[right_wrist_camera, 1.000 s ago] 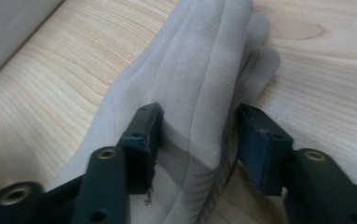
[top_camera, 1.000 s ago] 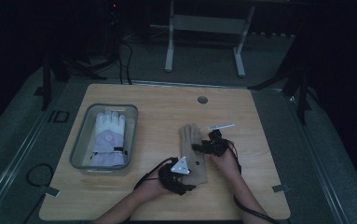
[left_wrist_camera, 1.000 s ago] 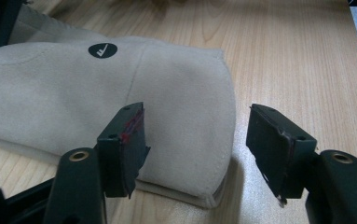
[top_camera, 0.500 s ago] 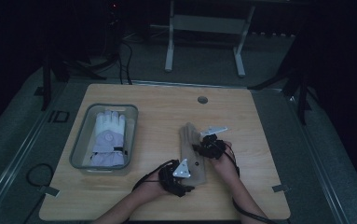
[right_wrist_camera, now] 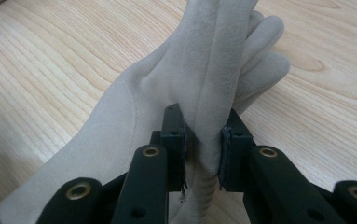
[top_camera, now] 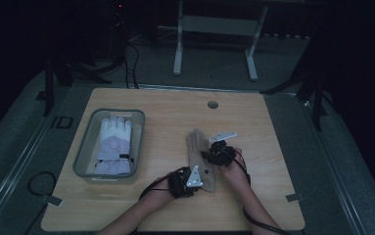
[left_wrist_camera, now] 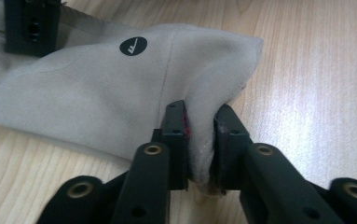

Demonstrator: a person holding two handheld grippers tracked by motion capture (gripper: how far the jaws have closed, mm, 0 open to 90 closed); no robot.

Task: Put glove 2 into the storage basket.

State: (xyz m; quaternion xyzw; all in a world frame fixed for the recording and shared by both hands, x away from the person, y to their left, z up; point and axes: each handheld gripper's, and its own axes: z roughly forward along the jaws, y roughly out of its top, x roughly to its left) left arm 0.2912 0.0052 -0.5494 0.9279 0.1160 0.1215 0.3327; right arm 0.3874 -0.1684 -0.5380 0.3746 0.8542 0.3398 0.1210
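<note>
Table (top_camera: 165, 103), lower centre of the high view: beige glove (top_camera: 200, 159) lies lengthwise. Grey bin (top_camera: 80, 156) at left holds a white glove (top_camera: 112, 147) (untouched). Left gripper (left_wrist_camera: 199, 135) has just closed, pinching the cuff edge. Right gripper (right_wrist_camera: 203, 140) has closed too, clamped on a raised fold near the fingers. Both ends secured; lift probably comes next.
</note>
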